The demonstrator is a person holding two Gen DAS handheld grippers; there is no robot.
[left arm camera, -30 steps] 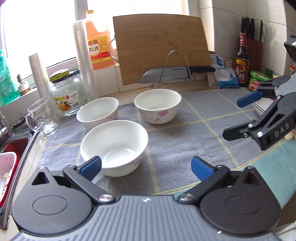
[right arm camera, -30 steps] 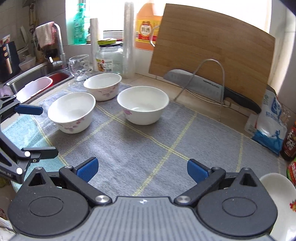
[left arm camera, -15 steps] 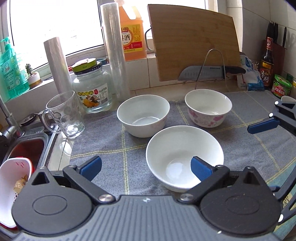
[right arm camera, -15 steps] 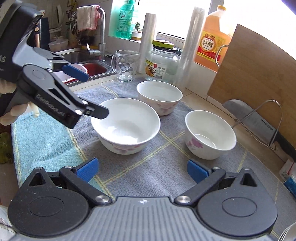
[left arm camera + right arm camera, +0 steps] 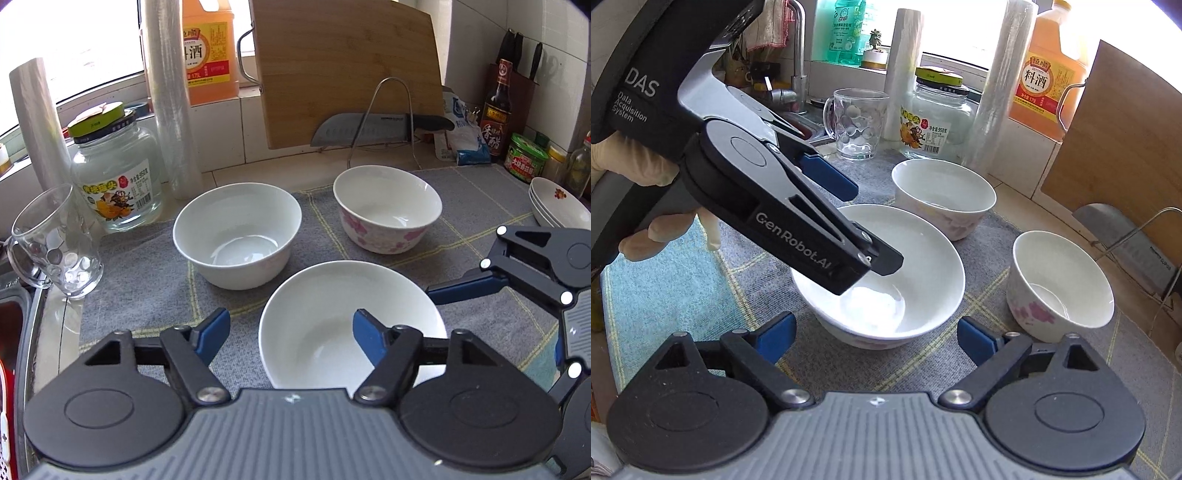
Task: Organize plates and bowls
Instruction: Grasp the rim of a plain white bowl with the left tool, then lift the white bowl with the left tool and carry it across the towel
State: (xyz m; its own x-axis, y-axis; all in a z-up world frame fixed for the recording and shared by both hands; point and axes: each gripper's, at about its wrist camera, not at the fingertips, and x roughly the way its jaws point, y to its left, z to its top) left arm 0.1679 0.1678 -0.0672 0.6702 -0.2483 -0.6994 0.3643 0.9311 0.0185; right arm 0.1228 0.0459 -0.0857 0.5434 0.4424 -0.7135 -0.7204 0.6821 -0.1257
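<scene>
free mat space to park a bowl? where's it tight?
Free: grey mat between the pink-flowered bowl and the stacked plates; also the mat in front of that bowl, near the right hand-held gripper. Crowded: the back left, where glass mug, jar and film rolls stand beside the plain bowl. Both grippers converge on the near bowl.

We look forward and down from behind each gripper's fingers, close over the counter. Both views share the wide white bowl (image 5: 351,325) just ahead; our right view also catches the left gripper (image 5: 871,236).
</scene>
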